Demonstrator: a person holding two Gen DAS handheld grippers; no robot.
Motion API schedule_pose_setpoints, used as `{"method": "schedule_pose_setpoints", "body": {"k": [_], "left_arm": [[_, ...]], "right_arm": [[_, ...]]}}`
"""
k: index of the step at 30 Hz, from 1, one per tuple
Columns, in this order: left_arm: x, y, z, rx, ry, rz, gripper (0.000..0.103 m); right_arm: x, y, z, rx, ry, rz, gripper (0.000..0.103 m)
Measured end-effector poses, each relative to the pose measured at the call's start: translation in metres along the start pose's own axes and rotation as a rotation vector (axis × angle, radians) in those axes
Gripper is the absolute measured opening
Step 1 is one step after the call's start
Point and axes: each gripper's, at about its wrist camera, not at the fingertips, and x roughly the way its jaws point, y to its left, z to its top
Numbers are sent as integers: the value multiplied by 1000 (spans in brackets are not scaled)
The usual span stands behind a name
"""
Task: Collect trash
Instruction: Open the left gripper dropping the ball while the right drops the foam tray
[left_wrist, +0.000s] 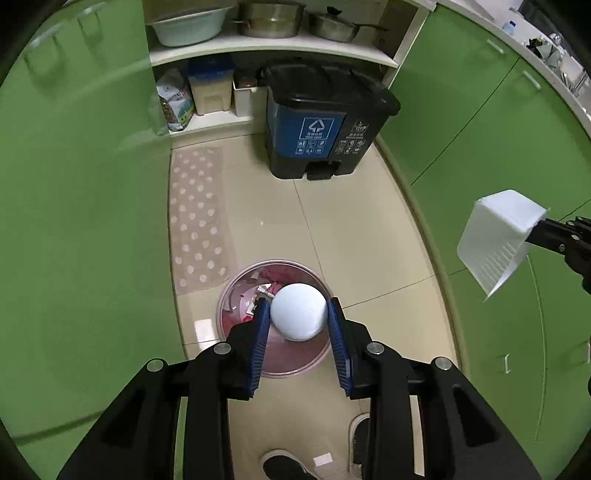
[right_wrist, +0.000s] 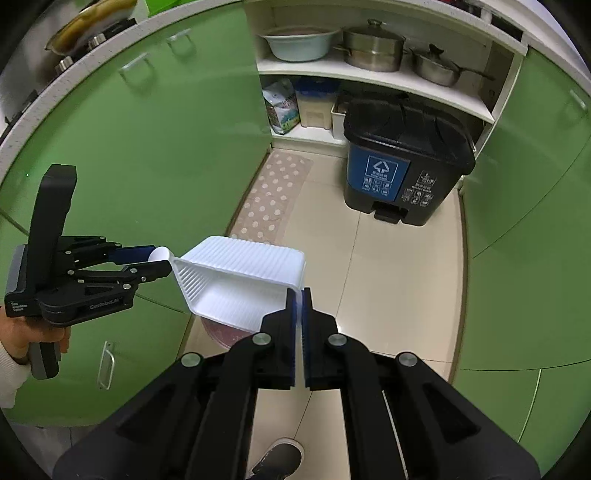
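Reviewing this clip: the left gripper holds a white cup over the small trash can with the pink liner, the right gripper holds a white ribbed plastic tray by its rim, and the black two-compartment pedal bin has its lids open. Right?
One thing is off: the pedal bin's lids are closed, as the right wrist view shows. The cup in the left gripper, the trash can and the tray pinched in the right gripper are as stated.

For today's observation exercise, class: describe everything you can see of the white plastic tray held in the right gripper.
The white plastic tray is a rectangular, thin-walled container with fine vertical ribs along its sides and a smooth rim. It looks empty and clean. It hangs in the air, tipped so that its open side faces the right wrist camera. The right gripper is pinched shut on the rim at one corner; nothing else touches it. It hangs above the tiled floor, partly hiding a round bin with a pink liner.
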Motion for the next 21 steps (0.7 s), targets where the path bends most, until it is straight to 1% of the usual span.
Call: {"method": "schedule_pose_setpoints", "body": {"k": [1,2,3,4,6,10,14,21], "left_arm": [[4,1,0,0,2,4,63],[7,2,0,-2,-2,3,78],[7,5,0,-8,-19,5,98],[8,6,0,-10,-30,0,98],[13,9,0,-18,-12,2,98],[10,17,-2,-26,-12,16,98],[-2,28,-4,-48,-24,34,98],[-39,54,-17,-119,-61,47,98]], "right_arm": [[4,-1,0,3,1,0,2],[8,-2,-1,9,2,3,2],[10,-3,0,11,3,5,2],[13,-2,0,12,3,6,2],[17,-2,1,11,4,10,2],[21,1,4,7,7,16,2],[26,11,6,-7,16,28,2],[46,41,11,-49,56,72,2]]}}
